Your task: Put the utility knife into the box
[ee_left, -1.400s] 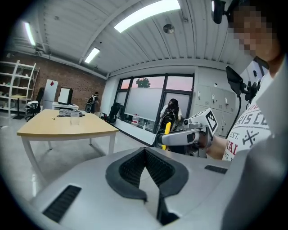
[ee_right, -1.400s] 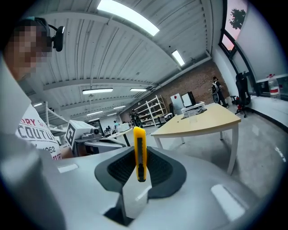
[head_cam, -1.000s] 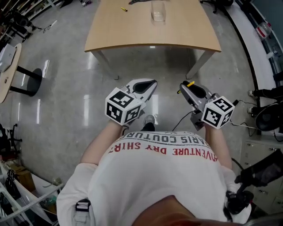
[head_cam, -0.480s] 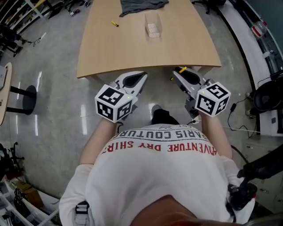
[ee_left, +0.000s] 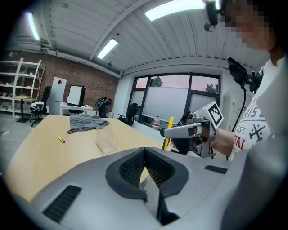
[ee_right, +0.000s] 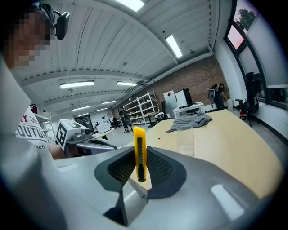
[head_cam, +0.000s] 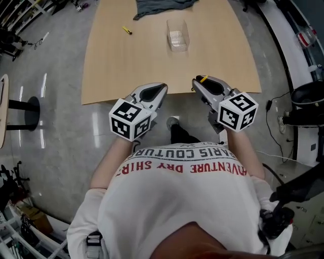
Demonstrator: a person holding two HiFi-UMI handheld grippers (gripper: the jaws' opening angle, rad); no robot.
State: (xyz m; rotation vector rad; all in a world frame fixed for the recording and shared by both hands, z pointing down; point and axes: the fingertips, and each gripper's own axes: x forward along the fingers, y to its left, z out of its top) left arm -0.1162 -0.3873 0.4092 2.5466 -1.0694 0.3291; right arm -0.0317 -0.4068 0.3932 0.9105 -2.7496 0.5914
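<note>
My right gripper (head_cam: 196,82) (ee_right: 140,167) is shut on a yellow utility knife (ee_right: 139,150) (head_cam: 202,79), which stands upright between its pads. It hovers at the near edge of the wooden table (head_cam: 142,60). A clear plastic box (head_cam: 177,33) (ee_right: 186,141) (ee_left: 107,140) stands upright further back on the table, well apart from both grippers. My left gripper (head_cam: 163,89) (ee_left: 145,164) is shut with nothing in it, level with the right one, also at the near edge.
A grey cloth (head_cam: 161,7) (ee_left: 85,121) (ee_right: 189,121) lies at the table's far end. A small yellow object (head_cam: 126,31) (ee_left: 60,139) lies at the back left of the tabletop. Shelves, desks and cables stand around on the floor.
The person has stepped up to the table: both grippers went from over the floor to the table's near edge, and the box and cloth came into fuller view. The knife stays gripped.
</note>
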